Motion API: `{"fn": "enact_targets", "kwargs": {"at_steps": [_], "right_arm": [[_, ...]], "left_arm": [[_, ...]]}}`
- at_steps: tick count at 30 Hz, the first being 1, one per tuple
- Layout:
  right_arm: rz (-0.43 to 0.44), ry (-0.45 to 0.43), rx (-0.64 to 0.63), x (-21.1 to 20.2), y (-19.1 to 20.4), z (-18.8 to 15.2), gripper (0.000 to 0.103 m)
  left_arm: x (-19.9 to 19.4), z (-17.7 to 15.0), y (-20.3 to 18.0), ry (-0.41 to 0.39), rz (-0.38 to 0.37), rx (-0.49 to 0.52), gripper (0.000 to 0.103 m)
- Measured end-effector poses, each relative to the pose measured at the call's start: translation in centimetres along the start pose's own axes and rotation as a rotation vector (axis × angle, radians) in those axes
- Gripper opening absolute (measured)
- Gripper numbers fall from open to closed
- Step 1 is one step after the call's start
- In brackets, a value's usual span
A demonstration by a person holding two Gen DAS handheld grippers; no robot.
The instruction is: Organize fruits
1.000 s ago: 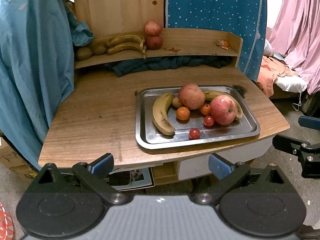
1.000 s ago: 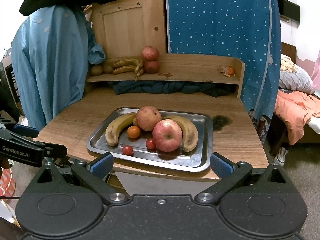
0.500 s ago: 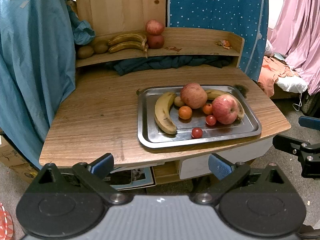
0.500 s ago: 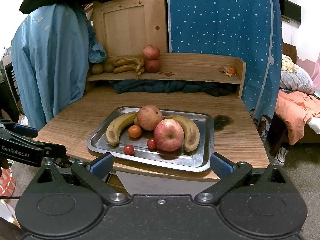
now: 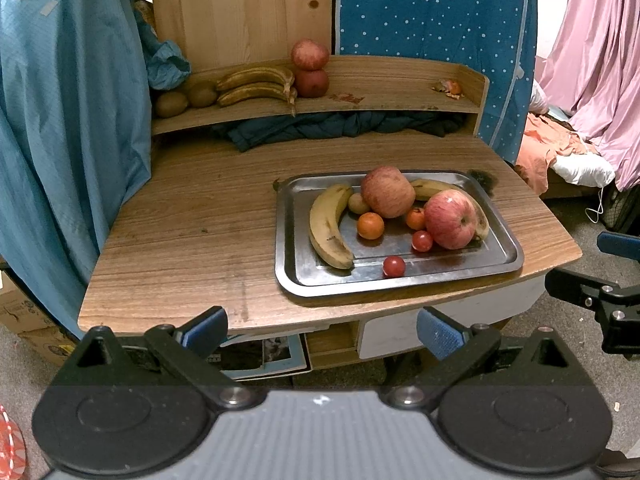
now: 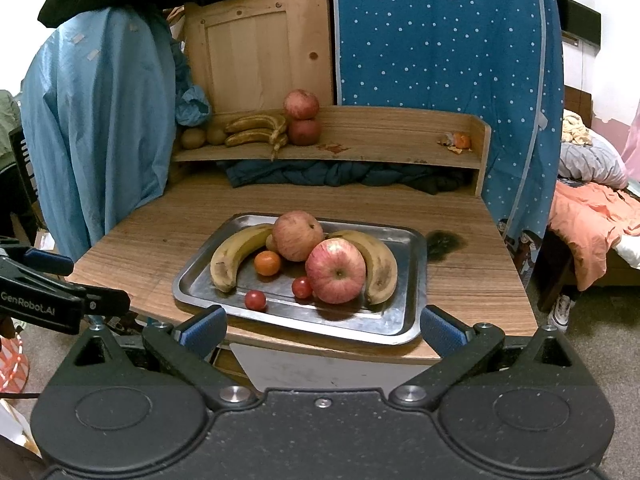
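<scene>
Apples [image 6: 335, 271] leaning on bananas [image 6: 236, 256] in the steel tray [image 6: 404, 320] may roll if bumped by either hand-held gripper, left [image 5: 322, 330] and right [image 6: 323, 330], both spread apart and empty.

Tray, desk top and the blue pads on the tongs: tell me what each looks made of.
Tray: metal, probably stainless steel, with a brushed shine that mirrors the fruit. Desk top: wood-grain board, likely laminate, matte, with a dark stain near the tray. Blue pads: seemingly rubber or soft plastic, finely ribbed, matte.
</scene>
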State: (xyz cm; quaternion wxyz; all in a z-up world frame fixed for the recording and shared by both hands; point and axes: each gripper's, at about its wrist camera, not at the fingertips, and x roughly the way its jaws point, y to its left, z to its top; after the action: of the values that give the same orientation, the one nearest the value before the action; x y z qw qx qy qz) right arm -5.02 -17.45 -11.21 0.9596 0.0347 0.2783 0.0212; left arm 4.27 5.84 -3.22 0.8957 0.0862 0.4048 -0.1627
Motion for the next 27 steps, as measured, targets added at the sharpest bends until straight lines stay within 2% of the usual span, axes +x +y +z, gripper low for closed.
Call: {"fn": "enact_targets", "kwargs": {"at_steps": [27], "right_arm": [[-0.001,0.003,0.0,-0.04,-0.13,0.08,0.102]], "left_arm": [[0.09,0.12,-0.27,0.003,0.001,0.0,0.103]]}}
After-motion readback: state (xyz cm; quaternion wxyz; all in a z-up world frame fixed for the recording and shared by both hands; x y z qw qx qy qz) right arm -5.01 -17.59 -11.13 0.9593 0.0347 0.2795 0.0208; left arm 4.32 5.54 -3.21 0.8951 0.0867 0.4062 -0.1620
